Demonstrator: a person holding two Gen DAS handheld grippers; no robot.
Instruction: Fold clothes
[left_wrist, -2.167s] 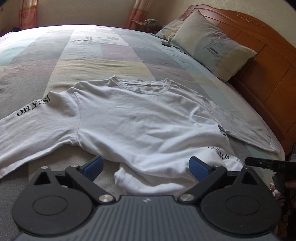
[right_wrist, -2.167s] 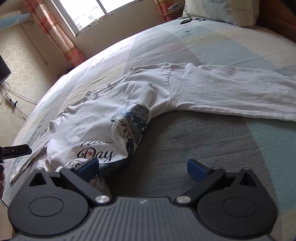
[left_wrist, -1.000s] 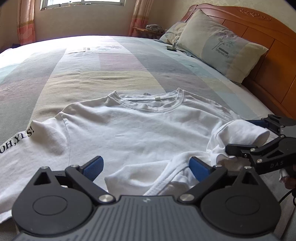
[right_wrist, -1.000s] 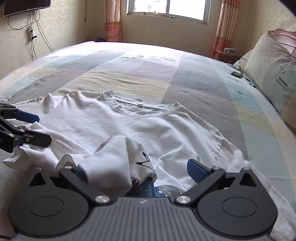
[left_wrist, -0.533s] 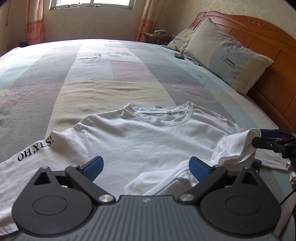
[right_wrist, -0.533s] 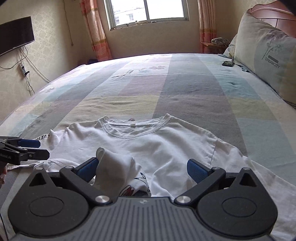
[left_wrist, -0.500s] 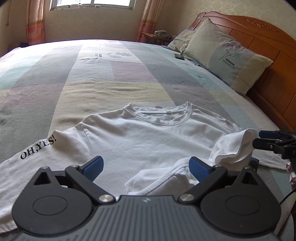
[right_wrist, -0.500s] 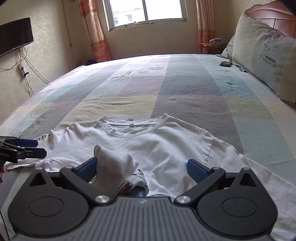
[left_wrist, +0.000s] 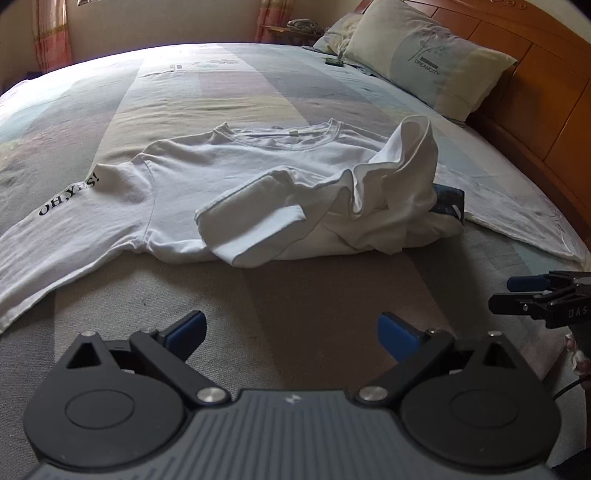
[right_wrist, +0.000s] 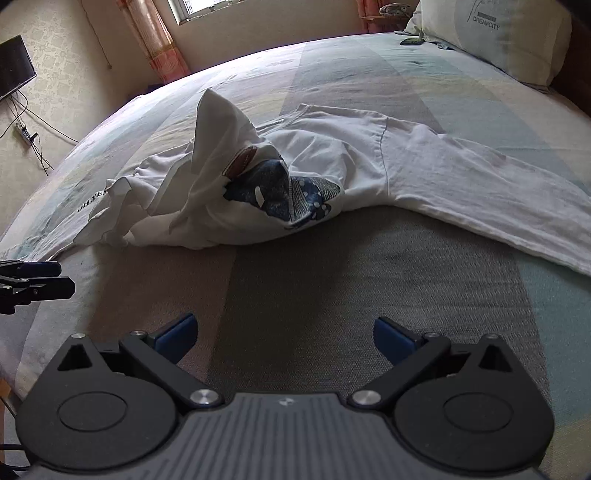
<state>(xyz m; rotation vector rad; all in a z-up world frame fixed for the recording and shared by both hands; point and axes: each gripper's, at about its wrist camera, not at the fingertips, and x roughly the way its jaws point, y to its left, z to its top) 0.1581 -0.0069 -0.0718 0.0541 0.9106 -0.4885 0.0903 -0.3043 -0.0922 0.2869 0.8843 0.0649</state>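
Note:
A white long-sleeved shirt (left_wrist: 184, 173) lies spread on the bed, neck toward the far side. Its hem is flipped up into a rumpled heap (left_wrist: 369, 206) on the body, showing a blue print (right_wrist: 291, 192). The left sleeve bears "OH,YES!" (left_wrist: 70, 199); the right sleeve (right_wrist: 498, 192) stretches out flat. My left gripper (left_wrist: 291, 328) is open and holds nothing, well short of the shirt above bare bedspread. My right gripper (right_wrist: 284, 332) is likewise open and apart from the cloth. Each gripper also shows at the edge of the other's view: left gripper (right_wrist: 37, 280), right gripper (left_wrist: 532, 295).
The striped bedspread (left_wrist: 295, 288) stretches wide around the shirt. A pillow (left_wrist: 424, 59) leans on the wooden headboard (left_wrist: 535, 92) at the right, with a small dark object (left_wrist: 334, 62) beside it. A window and curtains (right_wrist: 155, 37) are at the far wall.
Both grippers held the hem lifted over the shirt; they have let go and drawn back toward the near edge. The hem now lies in a heap on the shirt's body.

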